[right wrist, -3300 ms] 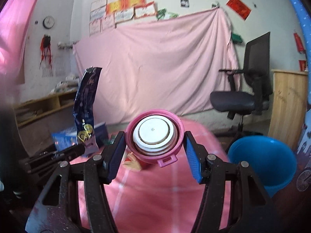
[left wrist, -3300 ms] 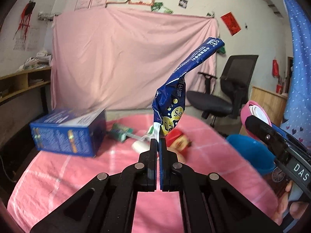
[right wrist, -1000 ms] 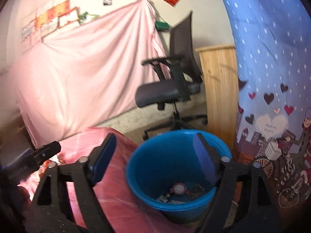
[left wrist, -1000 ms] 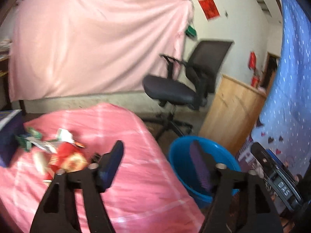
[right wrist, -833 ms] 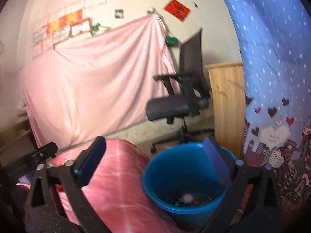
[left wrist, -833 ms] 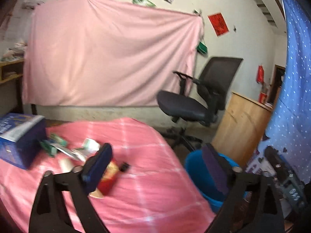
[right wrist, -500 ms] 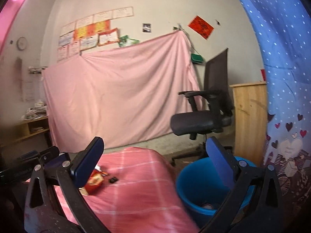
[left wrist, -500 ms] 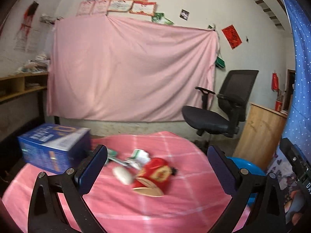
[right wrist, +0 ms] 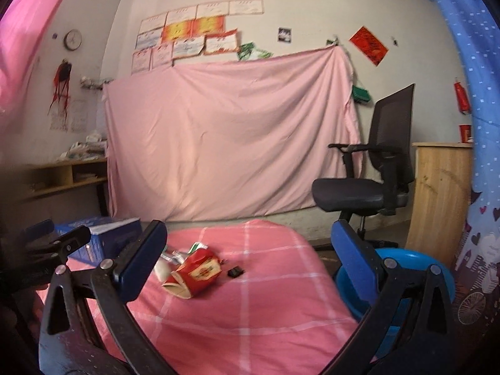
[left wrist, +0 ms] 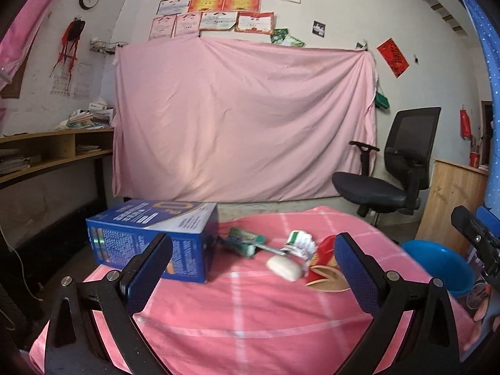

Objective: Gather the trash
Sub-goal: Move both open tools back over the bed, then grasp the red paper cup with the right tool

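Note:
Trash lies on the pink checked table (left wrist: 243,315): a big blue box (left wrist: 153,239), a green wrapper (left wrist: 245,240), a white-green wrapper (left wrist: 300,240), a white oval piece (left wrist: 285,267) and a red paper carton (left wrist: 325,264). The carton (right wrist: 195,272) and a small black item (right wrist: 236,271) show in the right wrist view. My left gripper (left wrist: 250,275) is open and empty above the table's near side. My right gripper (right wrist: 247,265) is open and empty. The blue bucket (left wrist: 437,265) stands off the table's right edge; it also shows in the right wrist view (right wrist: 406,268).
A black office chair (left wrist: 390,172) stands behind the bucket, beside a wooden cabinet (left wrist: 453,203). A pink sheet (left wrist: 243,118) hangs on the back wall. A wooden shelf (left wrist: 47,156) runs along the left. A blue patterned curtain (right wrist: 481,156) hangs at the right.
Both grippers let their trash fall into the blue bucket and opened. Both have since swung left, from the bucket back to face the table and its trash.

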Motion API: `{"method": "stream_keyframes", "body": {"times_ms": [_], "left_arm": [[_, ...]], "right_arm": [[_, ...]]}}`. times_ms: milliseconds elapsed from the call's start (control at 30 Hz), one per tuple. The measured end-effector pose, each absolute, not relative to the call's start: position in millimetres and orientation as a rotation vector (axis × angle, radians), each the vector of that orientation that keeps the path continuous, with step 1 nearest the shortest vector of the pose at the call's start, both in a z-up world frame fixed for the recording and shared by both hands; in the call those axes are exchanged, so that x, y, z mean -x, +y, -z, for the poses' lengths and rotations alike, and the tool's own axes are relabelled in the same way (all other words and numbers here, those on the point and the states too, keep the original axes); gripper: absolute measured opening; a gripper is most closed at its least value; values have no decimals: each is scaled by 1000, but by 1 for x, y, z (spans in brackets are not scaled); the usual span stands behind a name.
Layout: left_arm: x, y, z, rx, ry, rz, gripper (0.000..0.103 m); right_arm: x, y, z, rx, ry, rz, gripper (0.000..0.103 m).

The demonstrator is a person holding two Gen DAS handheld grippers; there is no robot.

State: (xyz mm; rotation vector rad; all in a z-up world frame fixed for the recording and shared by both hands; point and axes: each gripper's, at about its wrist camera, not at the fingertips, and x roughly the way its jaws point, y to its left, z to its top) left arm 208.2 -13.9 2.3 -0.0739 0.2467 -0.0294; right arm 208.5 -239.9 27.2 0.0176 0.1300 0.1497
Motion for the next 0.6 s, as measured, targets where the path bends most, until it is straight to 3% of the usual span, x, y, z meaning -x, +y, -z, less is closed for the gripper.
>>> {"method": "stream_keyframes", "body": {"times_ms": [467,600], "left_arm": [[-252,4,34,77,385,24,100],[-264,5,39,87,457,42,95]], "right_arm": [[-288,-202,19,21,481,-300,103],[-309,-190,32,56,607,-336,91]]}}
